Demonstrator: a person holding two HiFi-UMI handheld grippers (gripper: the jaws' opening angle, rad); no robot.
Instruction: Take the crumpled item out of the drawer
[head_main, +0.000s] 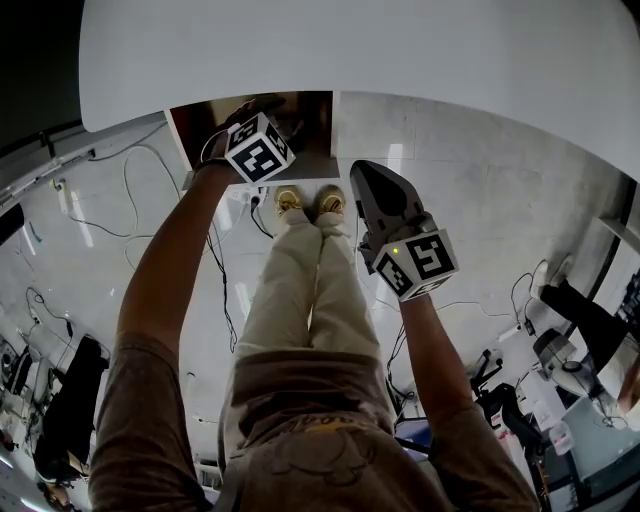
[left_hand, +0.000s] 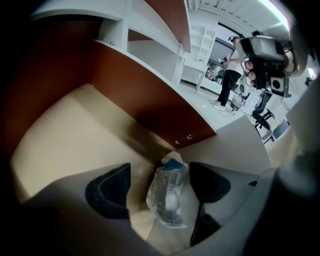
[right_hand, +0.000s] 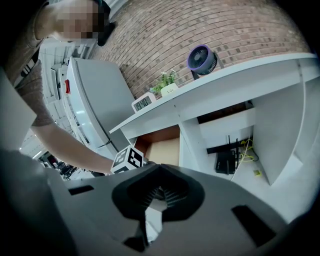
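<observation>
A small white digital clock on the white bench shows digits that look like 19:40. The pale plant pot just beside it bears a label too small to read. No other writing is legible.

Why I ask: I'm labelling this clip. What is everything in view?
drawer: one, tan floor, reddish-brown walls, open
crumpled item: one, clear plastic with blue, on the drawer floor
desk: one, white, holds the drawer
fan: one, black with purple ring, on the desk top
plant: one, green, desk top
clock: one, white, desk top
router: one, black, under the desk
left gripper: one, grey, open, jaws either side of the crumpled item
right gripper: one, grey, shut, outside the drawer
</observation>
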